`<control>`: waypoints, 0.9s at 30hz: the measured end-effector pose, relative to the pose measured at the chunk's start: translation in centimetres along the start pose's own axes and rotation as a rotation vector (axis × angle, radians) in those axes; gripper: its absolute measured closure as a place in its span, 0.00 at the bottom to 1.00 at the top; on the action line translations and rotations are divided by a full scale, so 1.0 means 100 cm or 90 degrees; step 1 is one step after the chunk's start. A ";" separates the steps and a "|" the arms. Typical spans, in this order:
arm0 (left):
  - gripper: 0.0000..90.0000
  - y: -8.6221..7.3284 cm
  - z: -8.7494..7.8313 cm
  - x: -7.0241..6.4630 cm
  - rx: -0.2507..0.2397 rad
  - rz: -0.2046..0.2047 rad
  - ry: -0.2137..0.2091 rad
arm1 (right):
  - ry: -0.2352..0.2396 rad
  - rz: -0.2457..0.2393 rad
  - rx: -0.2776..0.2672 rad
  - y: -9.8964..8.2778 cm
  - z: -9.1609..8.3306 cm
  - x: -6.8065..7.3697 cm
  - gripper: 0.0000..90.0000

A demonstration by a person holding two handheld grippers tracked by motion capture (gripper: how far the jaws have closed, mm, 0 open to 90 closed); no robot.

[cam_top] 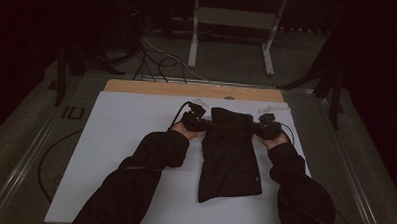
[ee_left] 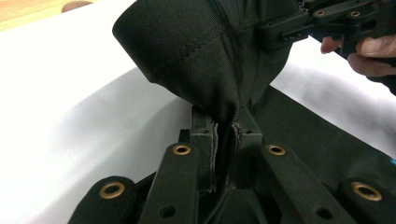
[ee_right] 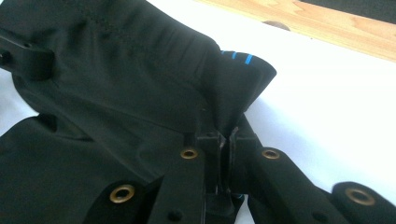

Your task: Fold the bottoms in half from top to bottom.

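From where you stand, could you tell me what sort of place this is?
Probably a lab recording booth: a white-topped table, loose cables on the floor behind it, and a metal stand against dark surroundings.

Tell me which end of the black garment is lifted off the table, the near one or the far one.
The far end of the black garment: the left gripper and right gripper pinch its two sides there, raising the fabric, while the near end lies flat on the white table.

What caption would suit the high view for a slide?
Two hand-held tools, left tool and right tool, pinch a black garment on a white table.
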State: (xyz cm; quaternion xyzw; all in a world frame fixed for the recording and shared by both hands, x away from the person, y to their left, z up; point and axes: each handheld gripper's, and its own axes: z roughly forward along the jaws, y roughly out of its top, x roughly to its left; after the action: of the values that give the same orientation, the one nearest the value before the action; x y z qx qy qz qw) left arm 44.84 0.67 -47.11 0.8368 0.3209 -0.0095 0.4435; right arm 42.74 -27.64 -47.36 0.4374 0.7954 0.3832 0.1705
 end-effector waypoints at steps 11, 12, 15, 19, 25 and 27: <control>0.93 -0.003 -0.011 -0.012 -0.011 0.015 -0.023 | 0.015 -0.005 -0.019 -0.003 -0.019 0.005 0.96; 0.93 -0.004 -0.012 -0.014 -0.010 0.017 -0.025 | 0.017 -0.012 -0.023 -0.004 -0.020 0.006 0.96; 0.93 -0.006 -0.015 -0.017 -0.011 0.022 -0.032 | 0.020 -0.013 -0.028 -0.006 -0.025 0.009 0.96; 0.93 -0.009 -0.020 -0.024 -0.014 0.032 -0.041 | 0.022 -0.020 -0.038 -0.009 -0.033 0.014 0.96; 0.93 -0.014 -0.028 -0.034 -0.018 0.046 -0.053 | 0.031 -0.031 -0.045 -0.013 -0.044 0.021 0.96; 0.93 -0.016 -0.030 -0.036 -0.019 0.048 -0.057 | 0.036 -0.033 -0.044 -0.014 -0.049 0.024 0.96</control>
State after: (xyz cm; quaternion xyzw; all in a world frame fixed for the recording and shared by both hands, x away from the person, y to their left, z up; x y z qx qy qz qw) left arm 40.28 1.66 -45.36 0.8402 0.2688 -0.0255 0.4702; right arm 37.66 -28.32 -45.11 0.3994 0.7973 0.4181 0.1733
